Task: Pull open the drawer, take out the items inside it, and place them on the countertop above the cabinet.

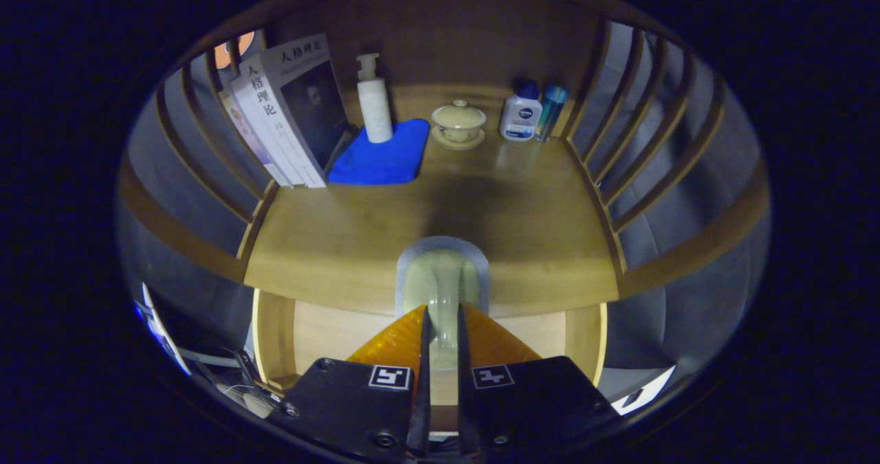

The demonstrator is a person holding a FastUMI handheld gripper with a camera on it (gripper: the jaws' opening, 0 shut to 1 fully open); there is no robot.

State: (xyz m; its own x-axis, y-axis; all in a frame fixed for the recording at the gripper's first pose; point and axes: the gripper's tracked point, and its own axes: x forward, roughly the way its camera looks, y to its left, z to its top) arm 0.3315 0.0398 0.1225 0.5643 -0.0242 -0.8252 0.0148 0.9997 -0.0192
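Observation:
My gripper (440,311) is shut on a pale green item with a grey-blue rim (443,271). The item's narrow part runs down between the two fingers, and its wider end rises just ahead of the tips. It hangs over the front edge of the wooden countertop (330,240). Under that edge the drawer (323,333) stands pulled out, with its pale wood inside showing on both sides of the fingers. What kind of item it is I cannot tell.
At the back of the countertop stand leaning books (289,113), a white pump bottle (375,103) on a blue cloth (381,158), a lidded bowl on a saucer (458,122), a white bottle (520,115) and a blue bottle (550,110). Slatted rails (646,141) fence both sides.

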